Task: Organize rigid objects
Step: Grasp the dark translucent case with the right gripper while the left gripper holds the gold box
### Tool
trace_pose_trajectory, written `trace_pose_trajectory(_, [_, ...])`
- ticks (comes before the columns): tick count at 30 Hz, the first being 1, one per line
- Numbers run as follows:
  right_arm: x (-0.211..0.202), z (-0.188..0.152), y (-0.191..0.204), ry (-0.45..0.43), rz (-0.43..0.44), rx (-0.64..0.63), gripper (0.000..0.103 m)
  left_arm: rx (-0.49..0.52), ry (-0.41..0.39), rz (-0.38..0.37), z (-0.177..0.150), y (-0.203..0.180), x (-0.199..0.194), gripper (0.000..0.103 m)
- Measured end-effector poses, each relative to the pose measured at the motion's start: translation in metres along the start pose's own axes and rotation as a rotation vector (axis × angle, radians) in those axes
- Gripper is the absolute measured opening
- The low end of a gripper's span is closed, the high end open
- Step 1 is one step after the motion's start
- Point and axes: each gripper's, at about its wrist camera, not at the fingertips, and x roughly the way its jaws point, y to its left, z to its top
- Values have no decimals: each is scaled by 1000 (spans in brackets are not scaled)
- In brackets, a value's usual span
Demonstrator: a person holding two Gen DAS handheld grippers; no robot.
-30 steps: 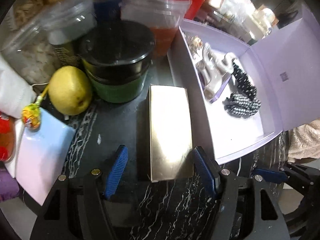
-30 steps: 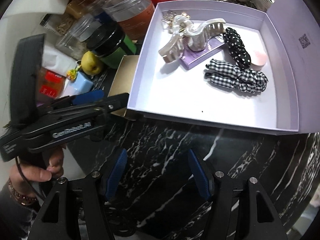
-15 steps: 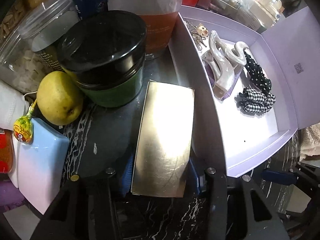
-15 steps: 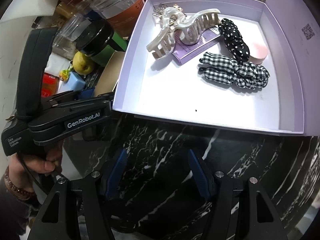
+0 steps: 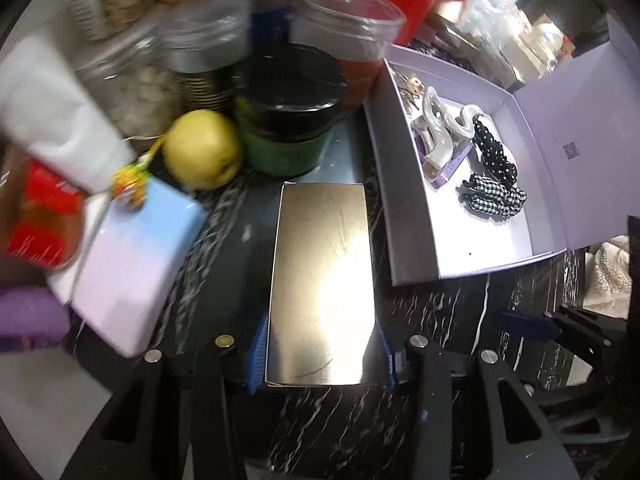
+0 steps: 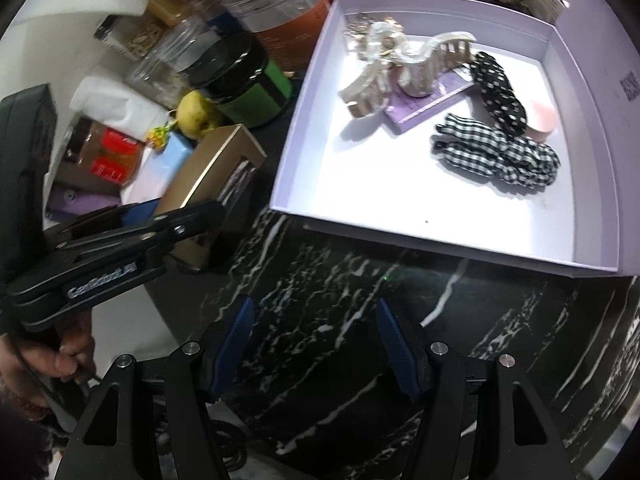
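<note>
Left gripper [image 5: 322, 354]: you have its blue pads clamped on both long sides of the gold box [image 5: 322, 284].
Gold box: raised off the black marble table [image 6: 360, 320] in the right wrist view, tilted, just left of the lilac tray [image 6: 296, 152].
Right gripper [image 6: 314, 338]: your jaws stand wide with nothing between them, over bare marble below the tray.
Tray contents: pearl claw clips [image 6: 400, 64], dotted scrunchie [image 6: 498, 92], checked scrunchie [image 6: 496, 156].
Beside the box: yellow pear [image 5: 202, 150], green jar [image 5: 288, 128].

Home: food jars [image 5: 208, 52], hair accessories [image 6: 496, 156]
</note>
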Motion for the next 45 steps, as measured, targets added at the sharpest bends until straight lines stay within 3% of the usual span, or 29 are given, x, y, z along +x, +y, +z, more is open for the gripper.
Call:
trace_pose_trajectory(12, [20, 2, 45, 44, 83, -155, 64, -131, -64, 50, -42, 46, -50, 43])
trace_pose_trajectory(18, [41, 5, 70, 70, 95, -221, 66, -193, -56, 71, -58, 68, -51, 43])
trace_pose_trajectory(21, [54, 8, 80, 77, 76, -249, 74, -215, -60, 75, -65, 76, -50, 43])
trace_pose_trajectory(25, [67, 13, 91, 67, 56, -276, 78, -226, -64, 87, -72, 84, -48, 43])
trace_pose_trajectory(30, [86, 18, 103, 89, 47, -304, 78, -259, -47, 83, -78, 93, -44, 43])
trace_pose_trajectory(36, [89, 20, 117, 56, -2, -358, 78, -273, -40, 91, -79, 97, -42, 43])
trace_pose_trajectory(38, [89, 20, 120, 41, -24, -369, 71, -263, -40, 98, -78, 95, -41, 43])
trace_pose_trajectory(40, [88, 19, 123, 27, -45, -393, 51, -261, -40, 101, -76, 94, -41, 43])
trace_pose_trajectory(41, [87, 19, 124, 28, -42, -400, 47, -261, -40, 101, -76, 94, -41, 43])
trace_pose_trajectory(45, [83, 18, 124, 41, -37, -405, 47, -255, -39, 103, -75, 92, -41, 43])
